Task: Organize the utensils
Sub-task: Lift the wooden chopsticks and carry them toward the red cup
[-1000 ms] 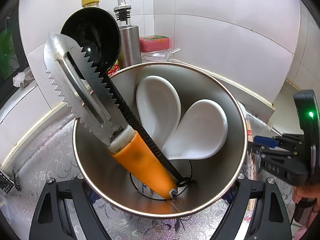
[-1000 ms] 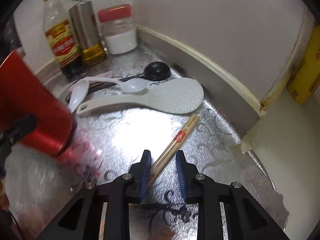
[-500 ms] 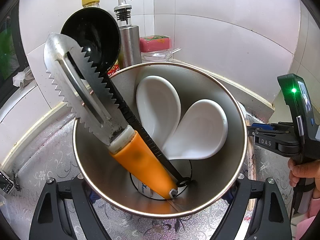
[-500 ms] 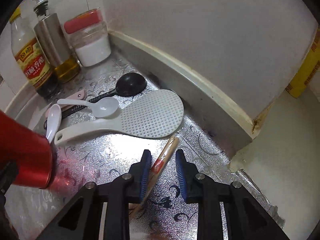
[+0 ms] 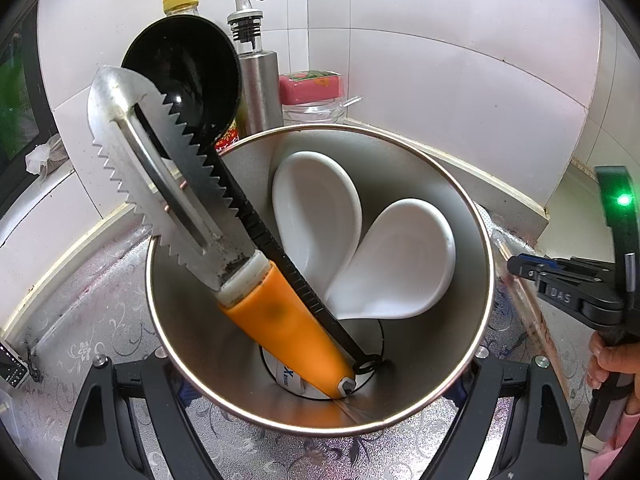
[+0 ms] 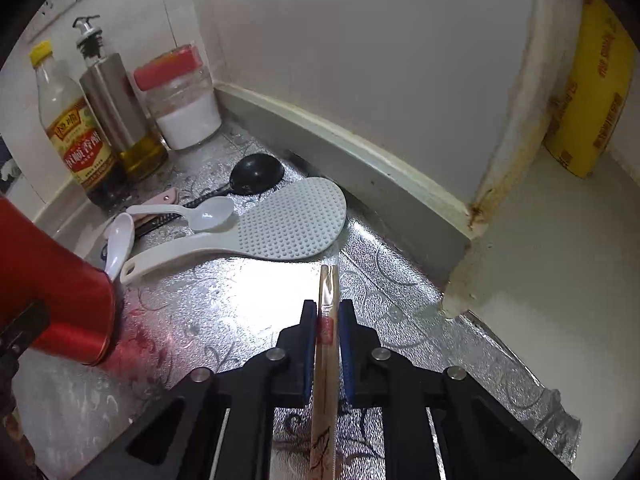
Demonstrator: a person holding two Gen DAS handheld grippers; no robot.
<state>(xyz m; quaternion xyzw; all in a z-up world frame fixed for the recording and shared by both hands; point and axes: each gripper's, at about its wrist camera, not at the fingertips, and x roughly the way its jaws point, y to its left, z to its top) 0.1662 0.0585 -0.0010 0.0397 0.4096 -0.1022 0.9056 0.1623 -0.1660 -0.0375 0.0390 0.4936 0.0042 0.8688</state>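
Note:
My left gripper [image 5: 320, 364] is shut on a steel utensil cup [image 5: 486, 240], red on the outside [image 6: 52, 292]. In the cup stand an orange-handled serrated scraper [image 5: 168, 176], a black ladle [image 5: 184, 72] and two white ceramic spoons [image 5: 316, 216]. The jaws of my right gripper [image 6: 328, 320] are closing, and its blue pads press on a wrapped pair of chopsticks [image 6: 329, 292] that points forward between them. That gripper [image 5: 520, 268] shows to the cup's right. A white rice paddle [image 6: 280, 224], two white spoons [image 6: 200, 214] and a black spoon [image 6: 256, 174] lie on the foil counter.
A vinegar bottle [image 6: 76, 136], a steel oil dispenser [image 6: 116, 112] and a red-lidded jar [image 6: 180, 100] stand in the back corner. A raised wall ledge [image 6: 360, 160] runs along the right, with a yellow roll [image 6: 588, 100] beyond it. A person's hand [image 5: 612, 360] holds the right gripper.
The right gripper's jaws have closed in on the chopsticks, which now line up straight between the pads instead of lying slanted. The left gripper and the cup have not moved.

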